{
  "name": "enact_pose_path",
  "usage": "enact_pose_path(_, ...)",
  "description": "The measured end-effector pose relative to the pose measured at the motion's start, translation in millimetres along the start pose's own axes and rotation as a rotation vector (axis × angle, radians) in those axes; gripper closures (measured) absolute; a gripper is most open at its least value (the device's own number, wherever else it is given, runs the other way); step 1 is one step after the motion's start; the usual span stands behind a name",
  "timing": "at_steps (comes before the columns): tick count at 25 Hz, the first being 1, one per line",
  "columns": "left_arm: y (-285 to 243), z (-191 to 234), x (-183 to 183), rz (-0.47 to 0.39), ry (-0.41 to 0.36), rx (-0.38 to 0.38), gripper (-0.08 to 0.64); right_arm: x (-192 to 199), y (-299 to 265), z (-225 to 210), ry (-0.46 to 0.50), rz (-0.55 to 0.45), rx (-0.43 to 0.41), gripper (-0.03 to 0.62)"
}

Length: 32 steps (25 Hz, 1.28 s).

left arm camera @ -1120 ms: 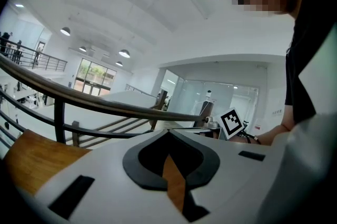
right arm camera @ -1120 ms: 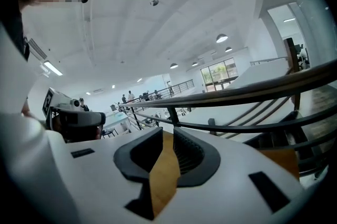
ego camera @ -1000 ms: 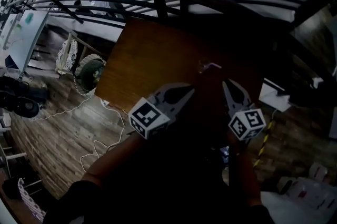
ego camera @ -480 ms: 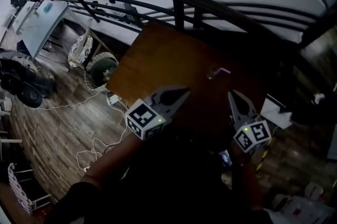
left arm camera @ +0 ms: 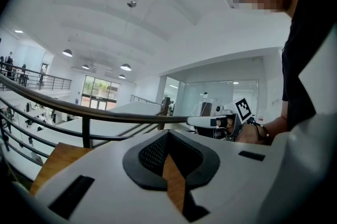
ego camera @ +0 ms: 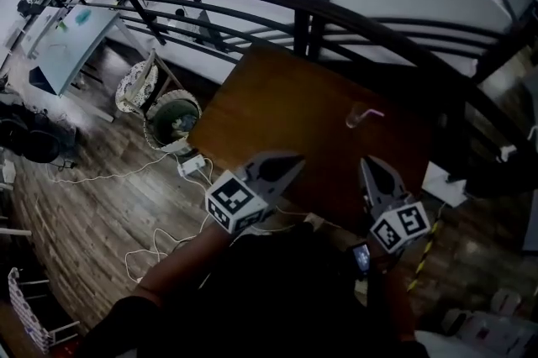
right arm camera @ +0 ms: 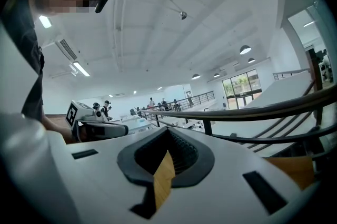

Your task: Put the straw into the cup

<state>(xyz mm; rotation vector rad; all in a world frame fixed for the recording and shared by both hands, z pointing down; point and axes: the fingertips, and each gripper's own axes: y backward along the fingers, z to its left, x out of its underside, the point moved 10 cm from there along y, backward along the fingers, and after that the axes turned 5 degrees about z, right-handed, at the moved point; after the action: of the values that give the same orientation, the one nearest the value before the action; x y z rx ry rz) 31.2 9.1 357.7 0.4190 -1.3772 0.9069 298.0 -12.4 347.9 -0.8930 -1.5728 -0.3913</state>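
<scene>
A small clear cup (ego camera: pixel 355 118) stands on the far right part of the brown wooden table (ego camera: pixel 277 108). A pink straw (ego camera: pixel 373 113) leans out of the cup to the right. My left gripper (ego camera: pixel 296 162) hovers over the table's near edge, shut and holding nothing. My right gripper (ego camera: pixel 365 165) is beside it, also shut and empty, well short of the cup. In the left gripper view the jaws (left arm camera: pixel 168 133) meet and point up over a railing, with the right gripper (left arm camera: pixel 231 116) off to the side. The right gripper view shows its shut jaws (right arm camera: pixel 168 132) and the left gripper (right arm camera: pixel 89 124).
A dark metal railing (ego camera: pixel 336 12) runs just behind the table's far edge. A wicker basket (ego camera: pixel 172 114) and white cables (ego camera: pixel 126 171) lie on the wooden floor at the left. A white box (ego camera: pixel 443 182) sits at the table's right.
Both grippers have drawn back from over the table toward its near edge. The cup with the straw has stayed in place, and the head view has shifted.
</scene>
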Motion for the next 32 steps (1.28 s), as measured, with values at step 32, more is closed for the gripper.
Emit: enact_pose_path(32, 69.4, -247.7, 70.6, -0.014, 0.028, 0.035, 0.549, 82.7, 249.4, 114.8, 0.060, 0.011, -0.051, 0.582)
